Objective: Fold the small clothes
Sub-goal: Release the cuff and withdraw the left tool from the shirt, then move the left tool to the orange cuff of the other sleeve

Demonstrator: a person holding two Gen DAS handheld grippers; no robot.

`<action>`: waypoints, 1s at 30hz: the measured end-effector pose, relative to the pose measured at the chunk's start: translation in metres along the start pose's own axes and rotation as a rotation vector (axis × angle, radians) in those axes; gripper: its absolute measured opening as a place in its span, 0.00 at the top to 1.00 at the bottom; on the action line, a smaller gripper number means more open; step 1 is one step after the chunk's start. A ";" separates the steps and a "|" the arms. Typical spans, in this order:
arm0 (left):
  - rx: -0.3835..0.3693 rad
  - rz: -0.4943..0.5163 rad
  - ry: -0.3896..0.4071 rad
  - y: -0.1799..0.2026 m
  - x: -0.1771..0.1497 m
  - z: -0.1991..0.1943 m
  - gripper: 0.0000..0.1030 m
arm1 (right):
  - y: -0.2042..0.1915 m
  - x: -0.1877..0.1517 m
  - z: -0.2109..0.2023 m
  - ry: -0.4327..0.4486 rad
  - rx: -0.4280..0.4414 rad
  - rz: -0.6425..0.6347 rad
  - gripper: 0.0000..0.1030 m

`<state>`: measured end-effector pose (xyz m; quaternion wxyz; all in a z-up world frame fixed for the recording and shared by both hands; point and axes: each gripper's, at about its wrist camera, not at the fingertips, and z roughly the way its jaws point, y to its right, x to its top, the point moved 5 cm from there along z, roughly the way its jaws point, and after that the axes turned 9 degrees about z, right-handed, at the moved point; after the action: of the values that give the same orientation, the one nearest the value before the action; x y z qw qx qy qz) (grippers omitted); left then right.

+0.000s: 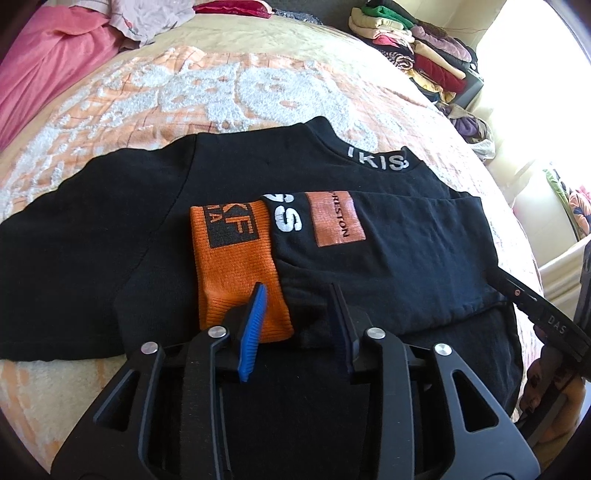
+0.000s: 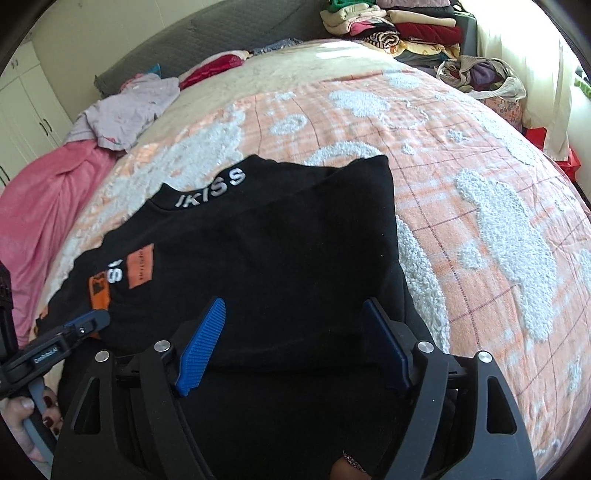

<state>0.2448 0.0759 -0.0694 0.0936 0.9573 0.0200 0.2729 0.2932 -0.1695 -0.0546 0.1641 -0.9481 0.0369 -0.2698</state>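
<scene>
Black cotton fills the left wrist view: a small sweatshirt (image 1: 229, 206) lies spread on the peach-and-white bedspread (image 1: 177, 85), collar lettering facing away. One sleeve, with its orange cuff (image 1: 236, 269) and orange patch (image 1: 338, 218), is already folded across the body. The other sleeve stretches out flat toward the left edge of the frame, so that side looks not yet folded. The left gripper (image 1: 299, 306) hovers over the near hem with its jaws spread apart and nothing between them; the cuff sits just beyond its blue finger pads. At the far right, part of the other tool pokes into frame.

From the right wrist view, the sweatshirt's right side shows a straight folded edge near the bedspread, and the collar (image 2: 210, 188) sits beyond. The right gripper (image 2: 295, 332) is released too, jaws wide, poised above the near hem without visibly pinching it. A stack of folded clothes (image 2: 391, 22) waits at the head of the bed.

My reading: roughly a third done. The second sleeve needs folding in, then the body doubled hem to collar.
</scene>
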 end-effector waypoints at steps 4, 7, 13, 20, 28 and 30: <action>-0.003 0.004 0.014 0.002 0.000 -0.010 0.68 | -0.002 -0.002 -0.011 0.015 0.006 0.000 0.22; -0.002 0.014 0.026 0.005 0.000 -0.017 0.64 | -0.004 -0.002 -0.020 0.029 0.010 -0.004 0.21; 0.006 0.009 0.055 0.003 0.001 -0.033 0.55 | -0.011 0.000 -0.038 0.061 0.026 -0.004 0.14; 0.019 -0.001 0.089 -0.004 -0.002 -0.054 0.39 | -0.028 0.002 -0.059 0.099 0.055 -0.033 0.14; 0.058 -0.024 0.130 -0.019 -0.005 -0.078 0.18 | -0.056 0.004 -0.076 0.130 0.080 -0.089 0.14; 0.067 -0.034 0.138 -0.024 -0.007 -0.083 0.18 | -0.063 0.005 -0.080 0.141 0.086 -0.103 0.14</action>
<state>0.1957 0.1128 -0.0080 0.0648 0.9383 0.0518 0.3357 0.2544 -0.1338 0.0331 0.1874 -0.9195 -0.0121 -0.3452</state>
